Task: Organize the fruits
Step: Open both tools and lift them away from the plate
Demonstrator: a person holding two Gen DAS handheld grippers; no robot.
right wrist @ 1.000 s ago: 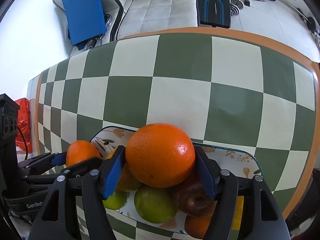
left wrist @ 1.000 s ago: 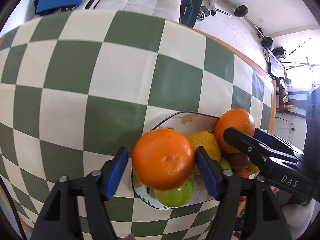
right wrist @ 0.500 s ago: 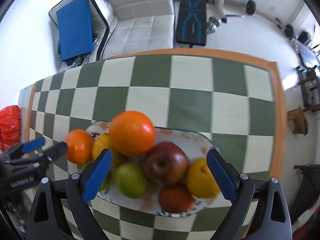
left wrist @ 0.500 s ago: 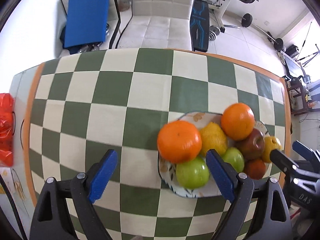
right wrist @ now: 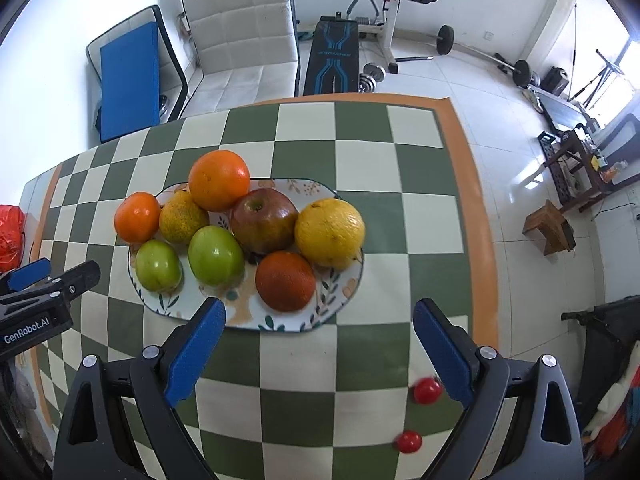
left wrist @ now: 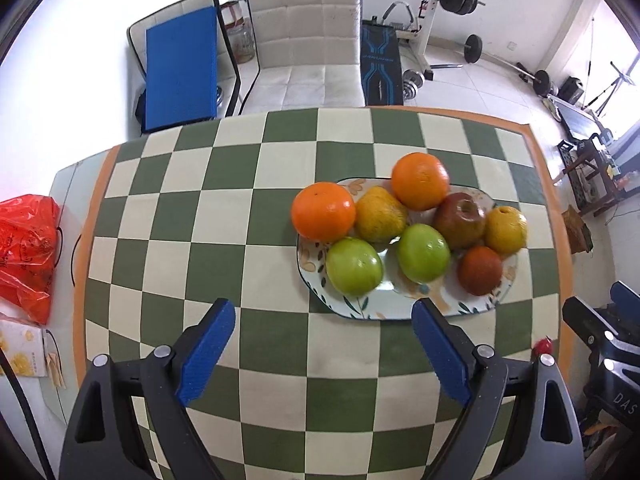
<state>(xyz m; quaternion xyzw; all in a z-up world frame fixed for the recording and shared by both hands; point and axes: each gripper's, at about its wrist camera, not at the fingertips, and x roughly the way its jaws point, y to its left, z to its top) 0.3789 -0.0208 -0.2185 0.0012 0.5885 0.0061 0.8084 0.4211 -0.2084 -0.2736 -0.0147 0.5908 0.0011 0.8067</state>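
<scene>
Apparently plate (right wrist: 348,292) patterns hide under fruit (right wrist: 264,220).

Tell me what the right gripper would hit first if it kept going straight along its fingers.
Probably the checkered tablecloth just short of the plate; the open right gripper has nothing between its fingers. Depth is unclear.

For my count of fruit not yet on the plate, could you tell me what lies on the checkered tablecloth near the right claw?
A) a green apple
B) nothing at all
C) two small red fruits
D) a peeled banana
C: in the right wrist view, two small red fruits lie on the checkered tablecloth beside the right claw, apart from the plate that carries the larger fruit.
</scene>
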